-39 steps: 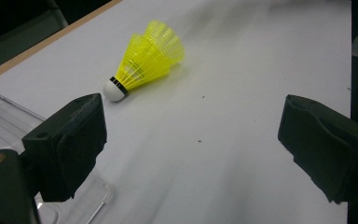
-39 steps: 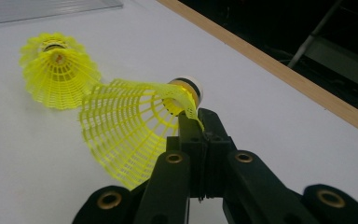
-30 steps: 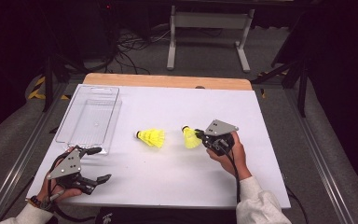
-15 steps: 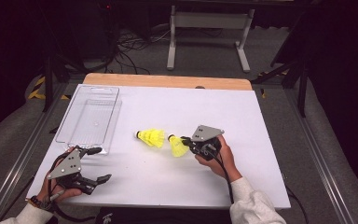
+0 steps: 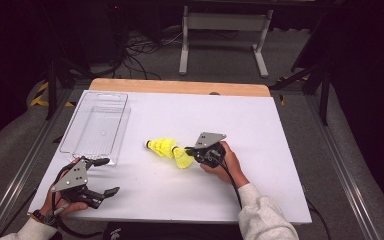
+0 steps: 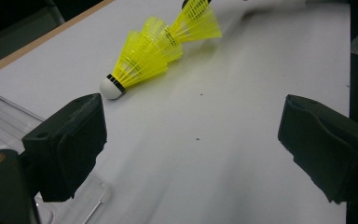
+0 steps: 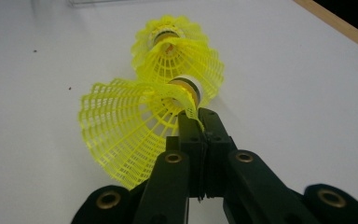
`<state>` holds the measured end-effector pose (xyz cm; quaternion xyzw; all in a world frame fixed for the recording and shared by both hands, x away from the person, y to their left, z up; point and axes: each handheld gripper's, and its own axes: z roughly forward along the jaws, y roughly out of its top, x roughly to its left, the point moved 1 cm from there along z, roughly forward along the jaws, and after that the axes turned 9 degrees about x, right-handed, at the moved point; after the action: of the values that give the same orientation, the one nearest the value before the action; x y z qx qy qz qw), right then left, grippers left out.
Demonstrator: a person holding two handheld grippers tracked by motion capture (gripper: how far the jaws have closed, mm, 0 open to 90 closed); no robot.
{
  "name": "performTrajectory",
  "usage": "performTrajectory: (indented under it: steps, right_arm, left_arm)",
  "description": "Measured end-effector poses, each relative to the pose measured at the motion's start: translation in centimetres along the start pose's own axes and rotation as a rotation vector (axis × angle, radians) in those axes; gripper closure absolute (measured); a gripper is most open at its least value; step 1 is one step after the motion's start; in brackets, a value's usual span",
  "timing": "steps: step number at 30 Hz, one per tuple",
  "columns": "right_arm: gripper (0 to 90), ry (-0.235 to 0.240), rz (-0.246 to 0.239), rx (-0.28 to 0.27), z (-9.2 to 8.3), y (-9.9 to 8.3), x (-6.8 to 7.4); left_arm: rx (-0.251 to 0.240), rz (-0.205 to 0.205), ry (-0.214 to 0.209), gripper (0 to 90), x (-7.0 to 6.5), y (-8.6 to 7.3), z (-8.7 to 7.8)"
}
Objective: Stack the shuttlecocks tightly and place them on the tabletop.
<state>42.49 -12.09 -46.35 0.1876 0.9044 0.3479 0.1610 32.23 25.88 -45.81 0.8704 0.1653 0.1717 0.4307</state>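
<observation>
Two yellow plastic shuttlecocks are at the middle of the white table. One shuttlecock [image 5: 160, 147] [image 6: 140, 60] [image 7: 179, 58] lies on its side, white cork pointing left in the high view. My right gripper [image 5: 192, 152] [image 7: 197, 117] is shut on the second shuttlecock [image 5: 182, 158] [image 6: 198, 19] [image 7: 123, 126] near its cork end. It holds that shuttlecock low over the table, with the skirt right against the lying one. My left gripper [image 5: 105, 176] [image 6: 191, 135] rests open near the front left edge, with nothing between its jaws.
A clear plastic tray [image 5: 97, 122] [image 6: 0, 126] stands at the table's left, just beyond my left gripper. A wooden strip [image 5: 180, 86] runs along the table's far edge. Cables and a metal stand sit on the floor behind.
My right gripper has carried its shuttlecock leftward and slightly nearer, from apart to right beside the lying one. The left gripper has stayed still.
</observation>
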Motion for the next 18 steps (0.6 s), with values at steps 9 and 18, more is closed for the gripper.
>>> performTrajectory:
  steps: [9,18]
  right_arm:
    - [78.5,-0.002,-0.017,0.072,1.3,-0.2,0.3]
    - [58.9,-0.044,-0.003,0.093,0.3,-0.6,0.5]
  left_arm:
    - [0.002,-0.001,-0.005,8.8,0.0,0.0,0.0]
    - [0.000,0.003,-0.003,8.8,-0.1,0.0,0.0]
